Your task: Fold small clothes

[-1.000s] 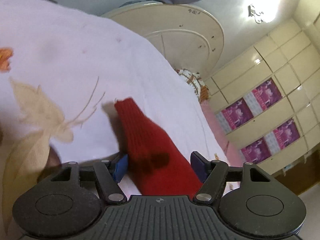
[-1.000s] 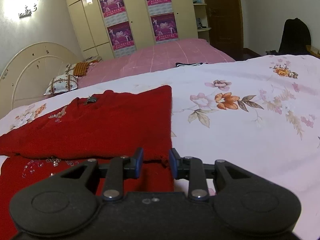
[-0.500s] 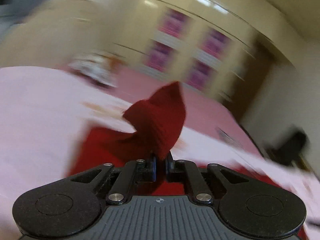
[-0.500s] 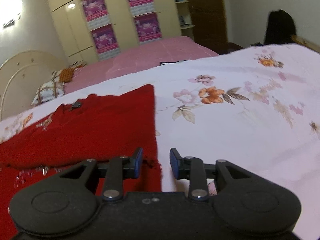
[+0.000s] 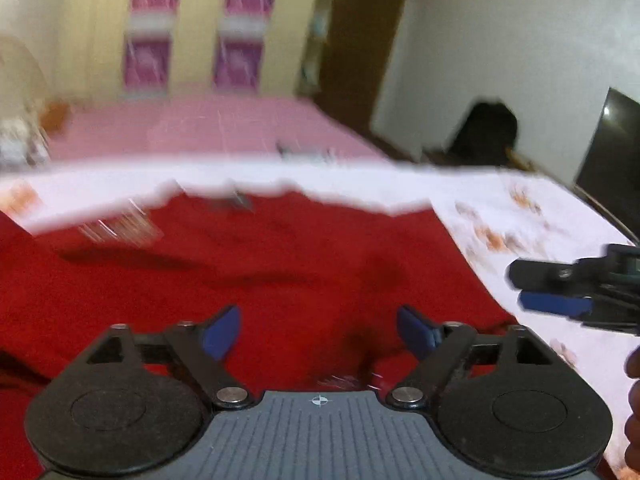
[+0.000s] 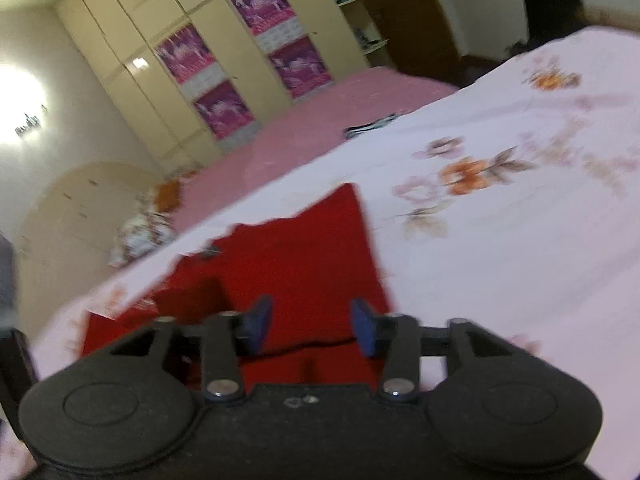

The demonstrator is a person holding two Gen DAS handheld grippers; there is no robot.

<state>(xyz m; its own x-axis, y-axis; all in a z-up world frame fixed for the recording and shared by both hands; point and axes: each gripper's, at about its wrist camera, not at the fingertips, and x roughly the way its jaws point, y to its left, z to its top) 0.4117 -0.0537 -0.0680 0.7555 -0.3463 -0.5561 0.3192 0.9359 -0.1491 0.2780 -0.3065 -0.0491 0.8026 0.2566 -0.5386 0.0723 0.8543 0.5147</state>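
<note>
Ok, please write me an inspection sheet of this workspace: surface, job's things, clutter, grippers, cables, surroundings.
Surface: white floral bedsheet.
Job's things: red sweater lying partly folded on the sheet.
Clutter: small dark striped item farther back on the bed.
Grippers: left gripper over the sweater, jaws opening, gripping nothing; right gripper at the sweater's edge, jaws opening, nothing pinched.
Cables: nothing seen.
Surroundings: cream wardrobe with purple posters, pink bedspread, headboard, pillow, wall lamp.

Your red sweater (image 5: 280, 272) is a soft, matt knit with glinting beads near its neck. It lies on your bedsheet (image 6: 500, 240), a smooth, matt white cloth printed with flowers. Your left gripper (image 5: 319, 333) has matt black plastic arms, shiny metal pivot pins and dull blue fingers (image 5: 221, 332). Beyond, the wardrobe doors (image 6: 160, 80) look glossy.
</note>
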